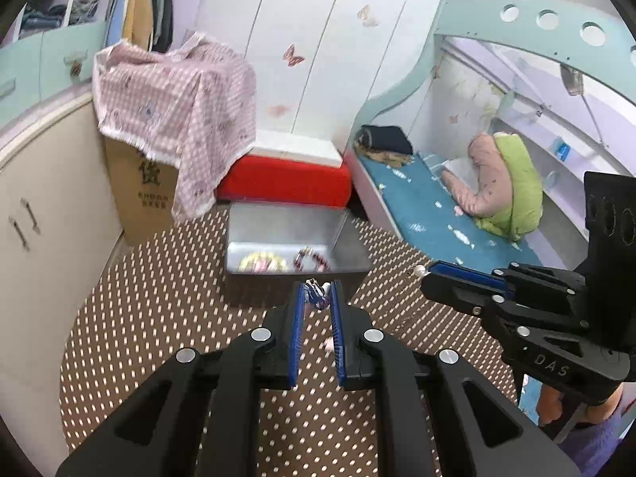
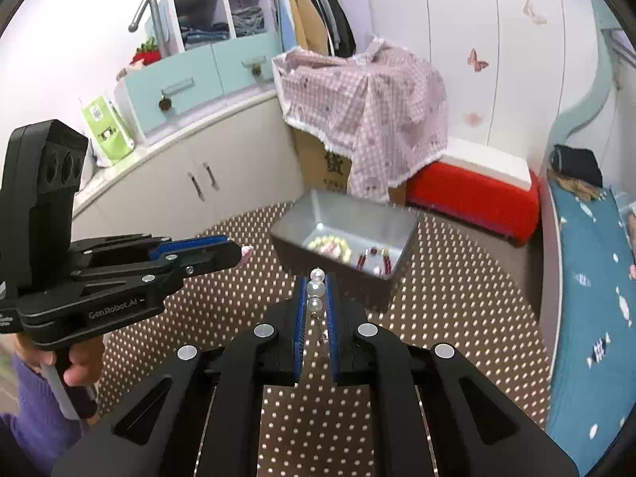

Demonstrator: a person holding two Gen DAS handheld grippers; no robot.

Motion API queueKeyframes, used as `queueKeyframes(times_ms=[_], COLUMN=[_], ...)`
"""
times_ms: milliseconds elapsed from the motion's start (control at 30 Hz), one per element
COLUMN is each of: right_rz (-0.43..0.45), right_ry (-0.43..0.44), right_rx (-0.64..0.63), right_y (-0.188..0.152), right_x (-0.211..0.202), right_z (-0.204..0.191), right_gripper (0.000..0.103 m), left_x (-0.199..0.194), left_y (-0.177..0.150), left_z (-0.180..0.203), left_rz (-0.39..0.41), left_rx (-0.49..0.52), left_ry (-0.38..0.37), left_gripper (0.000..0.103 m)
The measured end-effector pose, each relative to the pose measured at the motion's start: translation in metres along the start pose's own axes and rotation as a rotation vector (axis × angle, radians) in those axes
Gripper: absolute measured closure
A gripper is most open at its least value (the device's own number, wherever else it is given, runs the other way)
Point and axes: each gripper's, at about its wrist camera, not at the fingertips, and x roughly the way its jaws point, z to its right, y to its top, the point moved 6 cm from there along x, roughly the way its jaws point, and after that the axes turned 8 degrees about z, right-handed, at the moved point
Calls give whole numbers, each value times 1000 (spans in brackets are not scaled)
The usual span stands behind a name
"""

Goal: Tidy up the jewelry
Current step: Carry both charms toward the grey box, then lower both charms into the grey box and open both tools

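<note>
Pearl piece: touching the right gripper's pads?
Touching. The right wrist view shows the pearl piece pinched between the right gripper's blue pads, no gap.

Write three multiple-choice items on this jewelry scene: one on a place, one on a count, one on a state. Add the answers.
1. Where does the grey box stand?
A. on the dotted mat
B. on the bed
C. on the red stool

2. How many pearls show between the right tongs?
A. one
B. three
C. six

3. How are the left tongs?
A. wide open and empty
B. shut on a small blue and white piece
C. resting inside the box

Answers: 1 A, the mat lies under and around the box. 2 B, three beads stack in a line at the tips. 3 B, the piece sits pinched at the tips, short of the box.
</note>
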Motion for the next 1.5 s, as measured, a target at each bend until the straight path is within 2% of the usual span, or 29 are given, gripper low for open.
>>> queueKeyframes(times_ms=[167,367,533,833,1267,1333,1367,1500], right_rz=[48,89,86,14,-60,-63,-67,-76], right_ry=[-11,-29,-36,-55,-53,-57,-55,-55], right_rx=[-10,-6,-7,8,33,35,38,40], right_y=[31,68,82,64,36,35,34,30], right_x=[-6,2,22,66,99,101,103,106], right_z=[4,14,21,34,42,41,42,44], right_gripper=[93,93,93,93,93,93,93,93], left_x=[11,36,64,107,131,131,130,128], left_y=[30,55,57,36,12,11,11,11], left_z=[7,-5,-18,-33,-41,-42,-44,-45], left_rz=[3,-27,-80,-168,-246,-247,-242,-235], left_rx=[21,-18,-57,-95,-121,-130,-134,-129], left_ry=[-17,-33,-12,4,24,26,34,47], left_gripper=[91,91,91,91,90,79,69,67])
